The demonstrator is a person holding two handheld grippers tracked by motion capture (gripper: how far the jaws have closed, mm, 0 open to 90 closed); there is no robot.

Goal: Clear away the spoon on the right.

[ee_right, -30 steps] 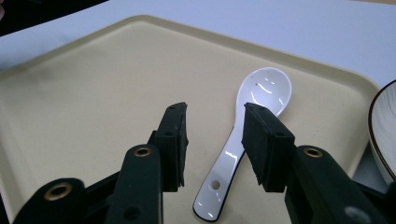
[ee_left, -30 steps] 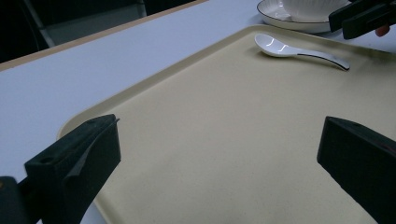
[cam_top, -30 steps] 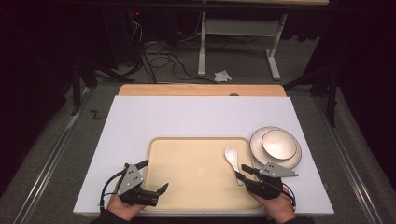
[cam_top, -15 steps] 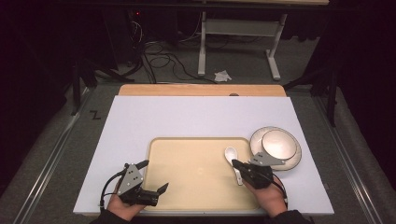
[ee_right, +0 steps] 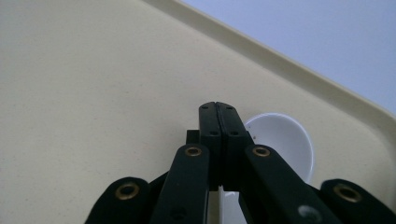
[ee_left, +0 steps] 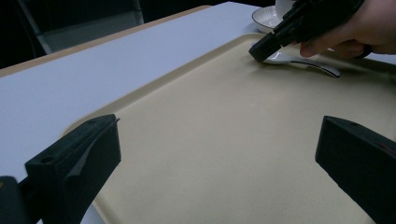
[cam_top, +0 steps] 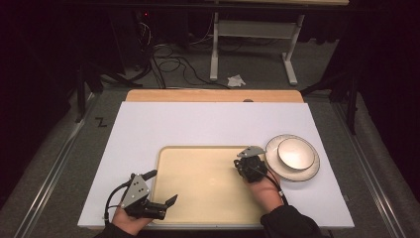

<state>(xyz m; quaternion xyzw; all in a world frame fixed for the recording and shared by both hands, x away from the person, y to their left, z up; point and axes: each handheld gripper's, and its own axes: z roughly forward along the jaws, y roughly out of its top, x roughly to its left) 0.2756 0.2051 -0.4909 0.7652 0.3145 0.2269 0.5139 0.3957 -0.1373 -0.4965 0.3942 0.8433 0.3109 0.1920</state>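
Note:
A white spoon (ee_left: 299, 60) lies on the beige tray (cam_top: 198, 198), near its far right corner. My right gripper (cam_top: 241, 166) sits over the spoon with its tips down at the bowl end (ee_right: 285, 144). Its jaws (ee_right: 218, 112) are pressed flat together with nothing between them, so it is shut. From the left gripper view, the right gripper (ee_left: 259, 50) touches the spoon where the bowl begins. My left gripper (cam_top: 161, 187) rests at the tray's near left corner. It is open (ee_left: 219, 154) with only bare tray between its jaws.
A white plate (cam_top: 307, 173) with a small bowl (cam_top: 294, 152) on it stands just right of the tray, close to the right hand. The tray lies on a white table top (cam_top: 198, 124) with a wooden strip along the far edge.
The right hand has moved left and away from the table's near edge, onto the spoon, which its gripper now covers in the high view. The left hand has stayed put.

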